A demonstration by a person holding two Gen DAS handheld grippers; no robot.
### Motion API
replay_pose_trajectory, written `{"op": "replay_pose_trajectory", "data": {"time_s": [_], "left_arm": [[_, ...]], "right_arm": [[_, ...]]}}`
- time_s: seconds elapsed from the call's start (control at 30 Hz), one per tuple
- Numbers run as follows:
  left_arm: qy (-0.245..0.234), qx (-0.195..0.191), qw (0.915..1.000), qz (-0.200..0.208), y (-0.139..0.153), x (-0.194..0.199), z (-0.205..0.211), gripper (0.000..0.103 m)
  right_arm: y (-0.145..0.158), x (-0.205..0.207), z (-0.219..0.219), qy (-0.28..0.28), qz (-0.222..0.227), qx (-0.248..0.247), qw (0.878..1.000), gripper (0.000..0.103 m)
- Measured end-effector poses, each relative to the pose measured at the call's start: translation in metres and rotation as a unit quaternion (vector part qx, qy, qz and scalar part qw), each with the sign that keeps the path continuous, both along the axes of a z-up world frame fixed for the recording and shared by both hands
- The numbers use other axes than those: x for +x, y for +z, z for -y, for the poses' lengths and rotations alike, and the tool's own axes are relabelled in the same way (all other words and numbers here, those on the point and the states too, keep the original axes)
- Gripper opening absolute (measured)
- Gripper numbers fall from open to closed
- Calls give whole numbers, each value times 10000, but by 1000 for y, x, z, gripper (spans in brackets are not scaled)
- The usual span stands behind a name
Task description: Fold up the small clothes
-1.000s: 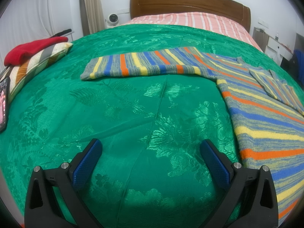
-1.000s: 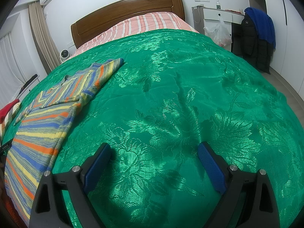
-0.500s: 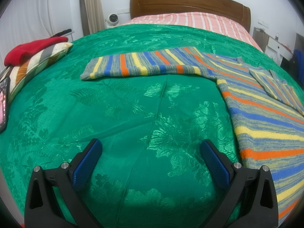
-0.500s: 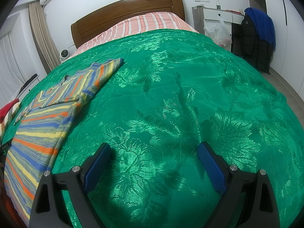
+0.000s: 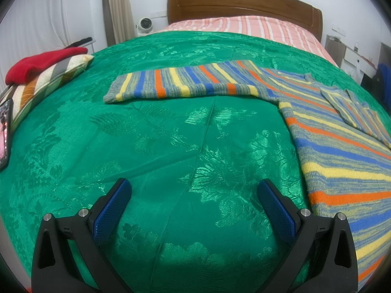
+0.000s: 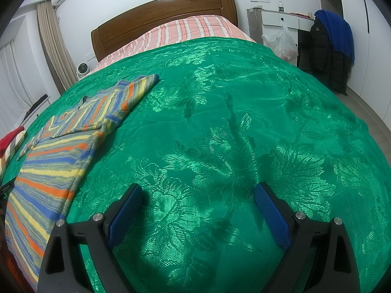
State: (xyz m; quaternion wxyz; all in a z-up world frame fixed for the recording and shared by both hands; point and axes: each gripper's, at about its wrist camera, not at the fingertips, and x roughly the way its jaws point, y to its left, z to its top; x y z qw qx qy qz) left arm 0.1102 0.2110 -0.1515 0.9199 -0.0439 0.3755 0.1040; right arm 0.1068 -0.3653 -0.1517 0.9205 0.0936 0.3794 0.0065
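A small striped knit sweater [image 5: 337, 146] in blue, yellow, orange and grey lies flat on the green bedspread [image 5: 171, 141]. One sleeve [image 5: 183, 80] stretches out to the left; the other sleeve is folded over the body [image 5: 352, 107]. My left gripper [image 5: 194, 190] is open and empty over bare bedspread, left of the sweater's hem. In the right wrist view the sweater [image 6: 56, 161] lies at the left. My right gripper [image 6: 198, 193] is open and empty over bare bedspread to the sweater's right.
A striped cushion [image 5: 44, 83] with a red garment [image 5: 41, 61] on it sits at the bed's left edge, a phone [image 5: 3, 131] beside it. The wooden headboard [image 5: 244, 2] stands behind. A cabinet [image 6: 281, 22] and hanging coats [image 6: 330, 48] stand right of the bed.
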Motion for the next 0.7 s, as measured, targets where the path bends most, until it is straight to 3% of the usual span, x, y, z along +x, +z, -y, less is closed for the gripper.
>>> {"op": "replay_pose_trajectory", "data": {"time_s": [0.57,0.7], "left_arm": [[2,1,10000,-6,0,0,0,103],[-126,-218,9992,-304,8,1,-5,103]], "right_arm": [[0,-1,1,-1,-1,-3,10000,93],[0,-1,1,-2,-5,-7,10000,93]]}}
